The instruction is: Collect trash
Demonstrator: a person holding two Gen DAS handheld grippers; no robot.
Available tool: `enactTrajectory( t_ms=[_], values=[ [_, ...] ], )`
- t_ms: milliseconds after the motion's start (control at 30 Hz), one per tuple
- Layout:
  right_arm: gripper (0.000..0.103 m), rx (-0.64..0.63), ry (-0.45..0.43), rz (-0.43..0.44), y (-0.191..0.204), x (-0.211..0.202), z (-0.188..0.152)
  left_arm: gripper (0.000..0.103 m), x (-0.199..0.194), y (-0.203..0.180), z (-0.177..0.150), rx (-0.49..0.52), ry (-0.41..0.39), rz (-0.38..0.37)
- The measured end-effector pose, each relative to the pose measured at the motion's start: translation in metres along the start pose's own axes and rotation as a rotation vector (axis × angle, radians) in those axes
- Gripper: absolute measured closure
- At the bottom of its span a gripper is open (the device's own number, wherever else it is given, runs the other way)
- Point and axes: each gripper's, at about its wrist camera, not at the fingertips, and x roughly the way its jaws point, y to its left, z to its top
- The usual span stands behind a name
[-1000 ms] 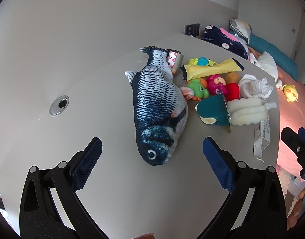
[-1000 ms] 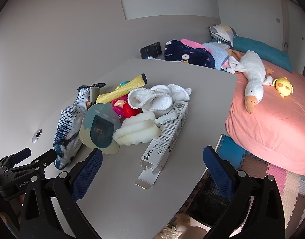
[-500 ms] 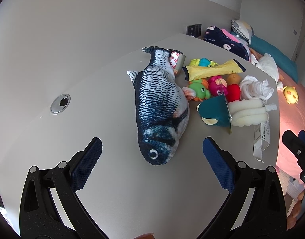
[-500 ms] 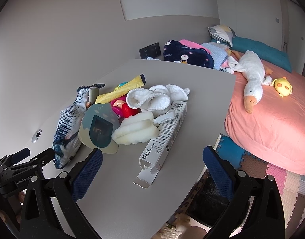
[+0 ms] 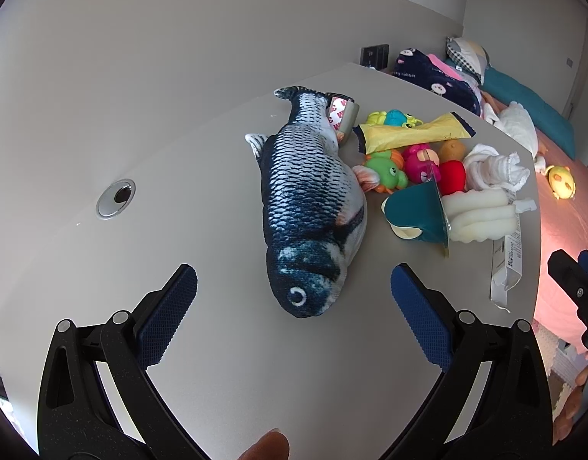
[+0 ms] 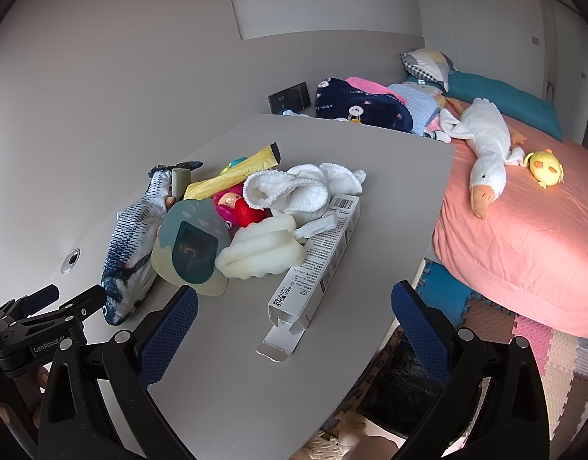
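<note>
Opened carton [image 6: 317,264] near table [image 6: 389,199] edge; both jaws wide, empty

**Clutter heaped on the grey table, right gripper spread wide**

The right gripper [image 6: 294,326] hangs over the table [image 6: 389,191], fingers wide apart and holding nothing. Nearest it lies an open white carton [image 6: 317,264]. Behind the carton sit a cream sponge [image 6: 263,249], a white towel [image 6: 294,188] and a yellow wrapper [image 6: 232,172]; a plush fish [image 6: 134,237] lies left.

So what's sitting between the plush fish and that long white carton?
A teal toy and a cream sponge, touching each other, lie between the fish and the carton; the right wrist view shows it best.
</note>
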Motion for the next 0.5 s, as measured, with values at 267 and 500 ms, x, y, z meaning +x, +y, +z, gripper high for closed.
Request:
enactTrajectory(
  t_ms=[267, 500],
  values=[
    [0.002, -0.002, 0.0, 0.0, -0.0002, 0.0002, -0.0002, 0.005, 0.0033, -0.0043, -0.0007, 0.027, 0.001, 0.001],
    [0.002, 0.0, 0.004, -0.002, -0.0007, 0.0003, 0.0, 0.005, 0.0079, -0.0002, 0.0011, 0.019, 0.023, -0.019]
  ],
)
